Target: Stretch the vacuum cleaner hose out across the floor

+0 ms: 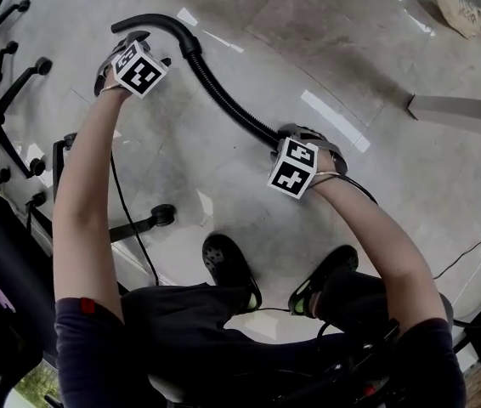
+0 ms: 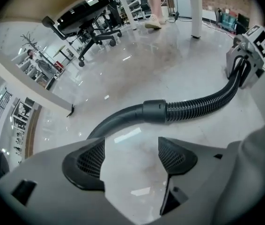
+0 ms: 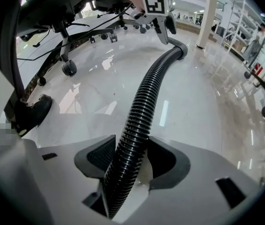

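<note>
The black vacuum hose lies on the glossy floor, its smooth curved end tube at the far left and its ribbed part running down to the right. My left gripper hovers beside the end tube. In the left gripper view it stands open with only floor between its pads, and the tube and its collar lie just beyond. My right gripper is shut on the ribbed hose, which runs between its pads toward the left gripper.
Office chair bases stand at the left. A thin black cable crosses the floor near my shoes. A pale board lies at the right, and another person's shoe is at the far right. A column stands behind.
</note>
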`<action>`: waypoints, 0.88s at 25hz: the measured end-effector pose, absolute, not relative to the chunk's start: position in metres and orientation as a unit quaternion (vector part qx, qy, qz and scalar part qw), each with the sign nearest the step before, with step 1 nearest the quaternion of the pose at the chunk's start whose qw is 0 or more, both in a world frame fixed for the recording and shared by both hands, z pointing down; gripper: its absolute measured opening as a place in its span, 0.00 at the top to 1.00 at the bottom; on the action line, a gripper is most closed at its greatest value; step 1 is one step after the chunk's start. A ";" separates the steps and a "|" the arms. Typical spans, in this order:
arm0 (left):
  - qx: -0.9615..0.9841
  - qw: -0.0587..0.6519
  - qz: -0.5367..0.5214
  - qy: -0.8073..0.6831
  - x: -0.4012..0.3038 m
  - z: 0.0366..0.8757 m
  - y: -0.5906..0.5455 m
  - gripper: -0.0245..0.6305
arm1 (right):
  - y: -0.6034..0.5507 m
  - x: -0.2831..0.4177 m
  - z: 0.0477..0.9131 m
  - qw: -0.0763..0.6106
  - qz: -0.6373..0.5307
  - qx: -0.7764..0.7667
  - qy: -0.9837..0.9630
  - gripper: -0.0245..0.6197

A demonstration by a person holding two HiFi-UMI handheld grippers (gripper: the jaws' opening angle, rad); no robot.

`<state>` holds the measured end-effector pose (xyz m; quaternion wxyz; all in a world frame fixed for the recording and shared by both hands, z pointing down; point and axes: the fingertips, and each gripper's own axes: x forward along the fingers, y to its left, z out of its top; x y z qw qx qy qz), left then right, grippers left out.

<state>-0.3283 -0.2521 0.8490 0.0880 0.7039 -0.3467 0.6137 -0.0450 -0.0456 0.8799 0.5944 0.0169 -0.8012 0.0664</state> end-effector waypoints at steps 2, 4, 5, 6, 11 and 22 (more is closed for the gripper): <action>0.711 0.091 0.600 -0.355 -0.322 0.840 -0.250 0.43 | -0.044 -0.047 0.877 0.580 0.100 0.008 -0.808 0.65; 0.719 0.095 0.586 -0.362 -0.316 0.833 -0.248 0.43 | -0.044 -0.046 0.870 0.573 0.128 -0.014 -0.809 0.65; 0.721 0.095 0.583 -0.361 -0.312 0.831 -0.247 0.43 | -0.046 -0.043 0.864 0.574 0.131 -0.029 -0.808 0.65; 0.722 0.090 0.585 -0.358 -0.310 0.829 -0.245 0.43 | -0.050 -0.040 0.856 0.576 0.127 -0.042 -0.807 0.65; 0.726 0.097 0.570 -0.371 -0.297 0.818 -0.240 0.43 | -0.112 -0.021 0.804 0.532 0.179 0.003 -0.828 0.65; 0.746 0.161 0.493 -0.417 -0.246 0.741 -0.190 0.95 | -0.112 -0.023 0.693 0.403 0.345 0.073 -0.845 0.96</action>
